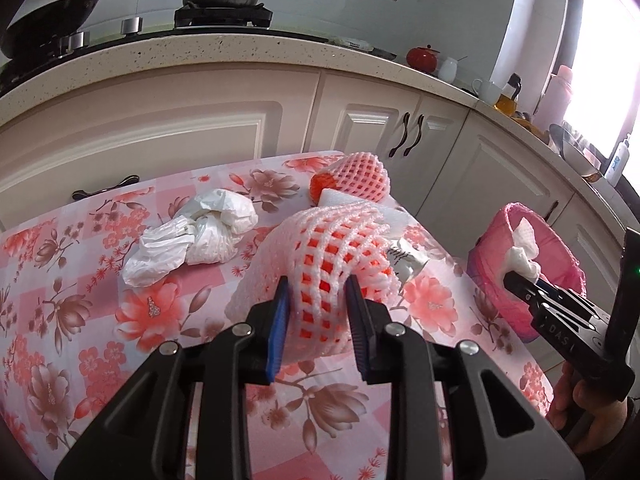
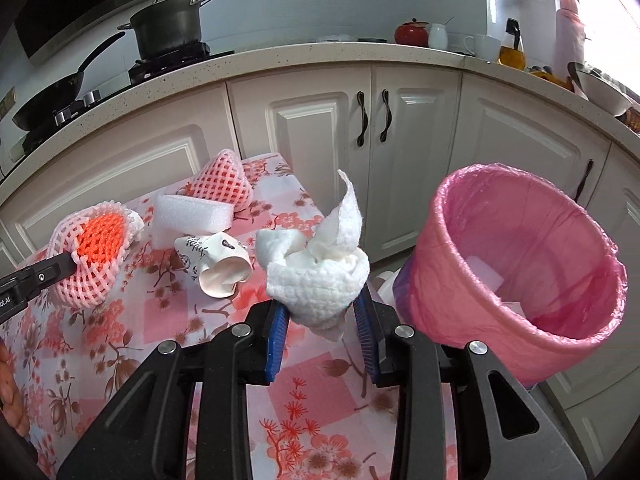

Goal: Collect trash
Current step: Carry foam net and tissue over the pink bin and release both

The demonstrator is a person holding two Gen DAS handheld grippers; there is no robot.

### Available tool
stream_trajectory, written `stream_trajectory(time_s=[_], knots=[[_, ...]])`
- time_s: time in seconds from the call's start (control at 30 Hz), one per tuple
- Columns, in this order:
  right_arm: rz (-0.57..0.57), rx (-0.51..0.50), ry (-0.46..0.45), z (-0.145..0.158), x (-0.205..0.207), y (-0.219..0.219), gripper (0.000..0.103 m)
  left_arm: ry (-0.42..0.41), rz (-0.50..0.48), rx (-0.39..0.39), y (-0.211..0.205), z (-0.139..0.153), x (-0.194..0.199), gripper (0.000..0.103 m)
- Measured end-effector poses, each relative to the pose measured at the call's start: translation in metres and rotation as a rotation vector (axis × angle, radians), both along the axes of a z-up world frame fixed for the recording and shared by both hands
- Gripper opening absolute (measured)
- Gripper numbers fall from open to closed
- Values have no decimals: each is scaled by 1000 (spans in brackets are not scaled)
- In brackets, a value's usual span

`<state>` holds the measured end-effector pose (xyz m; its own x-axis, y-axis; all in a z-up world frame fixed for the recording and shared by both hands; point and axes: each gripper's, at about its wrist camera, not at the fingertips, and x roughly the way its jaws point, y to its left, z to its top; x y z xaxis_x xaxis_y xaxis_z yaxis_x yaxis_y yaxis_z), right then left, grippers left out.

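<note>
My left gripper (image 1: 317,300) is shut on a pink foam fruit net (image 1: 340,252) with orange mesh inside, held just above the floral tablecloth (image 1: 80,280). The same net (image 2: 94,252) and the left gripper (image 2: 74,259) show at the left of the right wrist view. My right gripper (image 2: 322,312) is shut on a crumpled white paper towel (image 2: 320,268), lifted off the table beside the pink-lined bin (image 2: 516,272). From the left wrist view that towel (image 1: 522,254) hangs at the bin (image 1: 532,280) rim, in the right gripper (image 1: 514,280).
On the table lie a second foam net (image 2: 222,184), a white foam block (image 2: 192,212), a crushed paper cup (image 2: 218,264) and a crumpled white plastic bag (image 1: 196,236). White cabinets (image 2: 320,128) and a counter with pots stand behind. A hand (image 1: 580,404) holds the right gripper.
</note>
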<state>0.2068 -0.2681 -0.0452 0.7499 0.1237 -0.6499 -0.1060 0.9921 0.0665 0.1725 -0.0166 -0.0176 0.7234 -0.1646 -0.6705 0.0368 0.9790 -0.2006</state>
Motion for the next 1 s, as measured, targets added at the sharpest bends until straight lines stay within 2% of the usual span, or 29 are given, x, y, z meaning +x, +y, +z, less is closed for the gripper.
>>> stream_trajectory(time_s=[0.57, 1.0], knots=[[-129, 3, -80, 29, -10, -72, 31, -70, -166, -6, -100, 35, 24, 27], [-212, -7, -114, 40, -13, -126, 31, -98, -263, -21, -164, 48, 45, 27]])
